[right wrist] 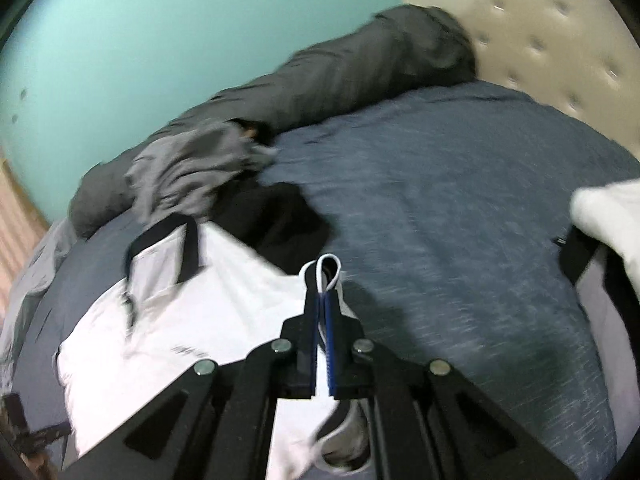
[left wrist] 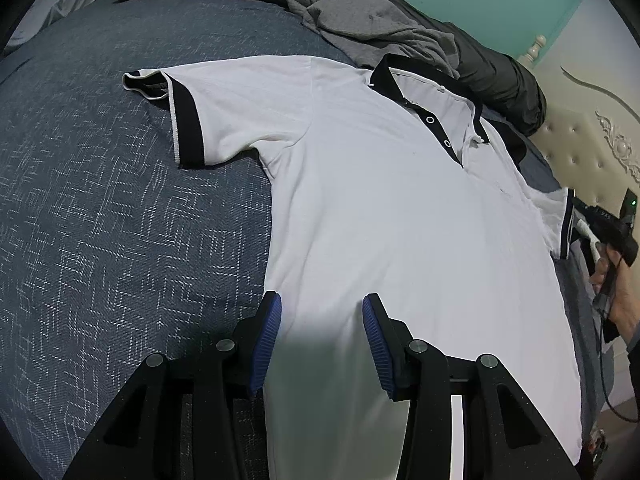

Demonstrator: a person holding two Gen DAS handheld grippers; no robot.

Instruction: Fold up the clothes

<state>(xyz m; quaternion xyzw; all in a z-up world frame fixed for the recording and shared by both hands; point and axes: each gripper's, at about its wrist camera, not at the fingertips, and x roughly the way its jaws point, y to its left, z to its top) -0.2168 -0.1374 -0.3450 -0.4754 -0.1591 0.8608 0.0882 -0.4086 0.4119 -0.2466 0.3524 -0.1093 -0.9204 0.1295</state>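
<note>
A white polo shirt (left wrist: 400, 220) with a black collar (left wrist: 390, 76) and black sleeve bands lies front-up on the bed. My left gripper (left wrist: 322, 306) hovers open over the shirt's lower left side, its blue pads (left wrist: 270, 320) apart and the fabric lying flat beneath them. My right gripper (right wrist: 323, 294) is shut on the shirt's right sleeve cuff (right wrist: 330, 268), which loops out past the fingertips. The left wrist view shows that cuff (left wrist: 566, 224) lifted at the far right, with the right gripper (left wrist: 588, 220) and a hand (left wrist: 620, 300) behind it.
The bed has a blue-grey patterned cover (left wrist: 120, 220). A crumpled grey garment (left wrist: 360, 20) and a dark rolled blanket (left wrist: 500, 72) lie past the collar. A cream tufted headboard (left wrist: 592, 152) stands at the right. A blurred white and black cloth (right wrist: 608, 208) sits at the right edge.
</note>
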